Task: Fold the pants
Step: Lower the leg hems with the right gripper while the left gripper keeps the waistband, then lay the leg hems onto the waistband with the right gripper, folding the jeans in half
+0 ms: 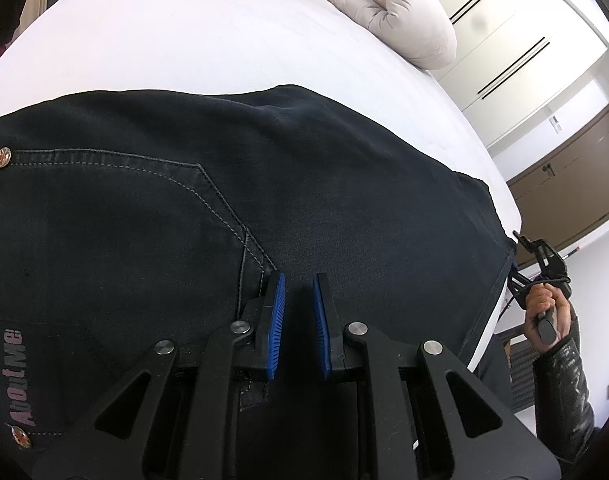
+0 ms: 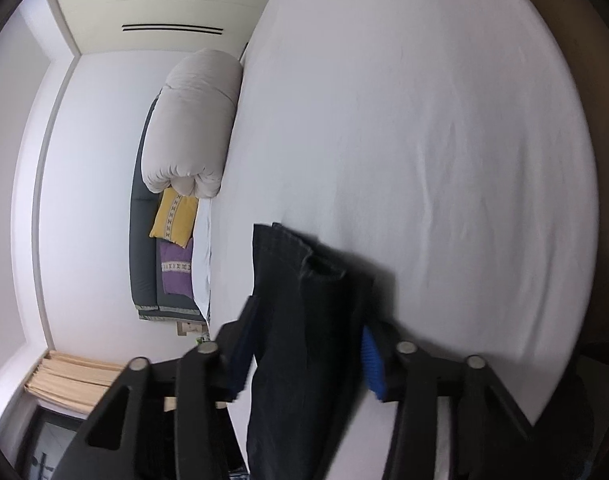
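Note:
Dark denim pants (image 1: 264,184) lie flat on the white bed (image 1: 176,40), back pocket and rivets at the left. My left gripper (image 1: 298,280) hovers just above the cloth near the pocket seam, its blue pads a small gap apart, nothing between them. My right gripper (image 1: 514,268) shows at the pants' right edge, held in a hand. In the right wrist view the right gripper (image 2: 308,320) stands wide, with the leg-end cloth (image 2: 304,320) hanging between the fingers; the view is blurred and I cannot tell whether the pads touch it.
A rolled beige duvet (image 1: 388,8) lies at the bed's far end, with yellow (image 2: 174,212) and purple (image 2: 176,268) pillows beside it. White wardrobe doors (image 1: 504,48) stand beyond the bed. The bed edge (image 1: 500,184) runs along the right.

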Tool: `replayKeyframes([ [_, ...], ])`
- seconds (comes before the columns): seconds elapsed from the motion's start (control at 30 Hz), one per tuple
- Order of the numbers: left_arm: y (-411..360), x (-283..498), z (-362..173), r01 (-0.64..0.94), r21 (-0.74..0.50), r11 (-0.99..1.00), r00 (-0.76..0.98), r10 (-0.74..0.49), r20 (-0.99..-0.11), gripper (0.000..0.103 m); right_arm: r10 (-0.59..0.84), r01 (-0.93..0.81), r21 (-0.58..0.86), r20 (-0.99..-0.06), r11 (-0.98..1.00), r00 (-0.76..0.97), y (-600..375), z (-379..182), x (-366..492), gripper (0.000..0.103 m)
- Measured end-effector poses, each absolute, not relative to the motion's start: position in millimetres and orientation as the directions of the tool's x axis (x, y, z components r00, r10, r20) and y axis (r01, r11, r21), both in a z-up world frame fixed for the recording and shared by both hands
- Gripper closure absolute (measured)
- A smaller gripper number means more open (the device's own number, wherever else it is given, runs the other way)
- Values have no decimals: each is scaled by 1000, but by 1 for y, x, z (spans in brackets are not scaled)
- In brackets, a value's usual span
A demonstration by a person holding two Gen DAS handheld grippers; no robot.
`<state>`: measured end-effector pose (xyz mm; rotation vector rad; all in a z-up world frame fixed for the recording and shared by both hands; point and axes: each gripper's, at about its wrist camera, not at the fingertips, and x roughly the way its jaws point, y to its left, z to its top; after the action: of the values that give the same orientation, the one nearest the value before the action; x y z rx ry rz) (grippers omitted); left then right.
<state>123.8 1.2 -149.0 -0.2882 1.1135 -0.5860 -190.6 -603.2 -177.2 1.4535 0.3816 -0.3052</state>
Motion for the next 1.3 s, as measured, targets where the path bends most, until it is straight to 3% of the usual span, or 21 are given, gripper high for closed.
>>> replayKeyframes([
  [0.17,4,126,-150,292,-509,809,309,-584,-751,89,29,447,889,-452,98,892,-608,-182,-186,90],
  [0.4,6,126,-150,292,-517,805,310,-590,-745,88,5,490,855,-498,173,867,-601,-172,-184,92],
  [0.7,14,128,-151,273,-562,781,311,-625,-716,88,7,469,704,-558,533,830,-533,-97,-141,92],
  [0.8,18,129,-152,265,-578,771,309,-636,-707,88,46,408,609,-591,680,805,-476,-80,-118,92],
  [0.97,24,131,-155,250,-612,750,303,-661,-686,88,44,275,323,-716,906,697,-368,-91,-84,92],
  [1.07,29,132,-155,235,-634,737,299,-675,-674,88,-38,260,161,-780,952,625,-342,-117,-72,92],
  [1.17,32,134,-154,210,-657,724,295,-688,-663,87,-109,216,34,-782,976,613,-327,-125,-69,92],
  [1.23,32,135,-152,188,-678,711,292,-699,-653,79,-139,197,-19,-777,980,614,-319,-122,-67,92],
  [1.27,30,136,-150,178,-691,701,291,-708,-643,66,-154,187,-46,-770,981,619,-314,-119,-67,92],
  [1.3,29,136,-146,177,-703,688,292,-719,-630,43,-159,180,-57,-764,982,625,-310,-117,-68,92],
])
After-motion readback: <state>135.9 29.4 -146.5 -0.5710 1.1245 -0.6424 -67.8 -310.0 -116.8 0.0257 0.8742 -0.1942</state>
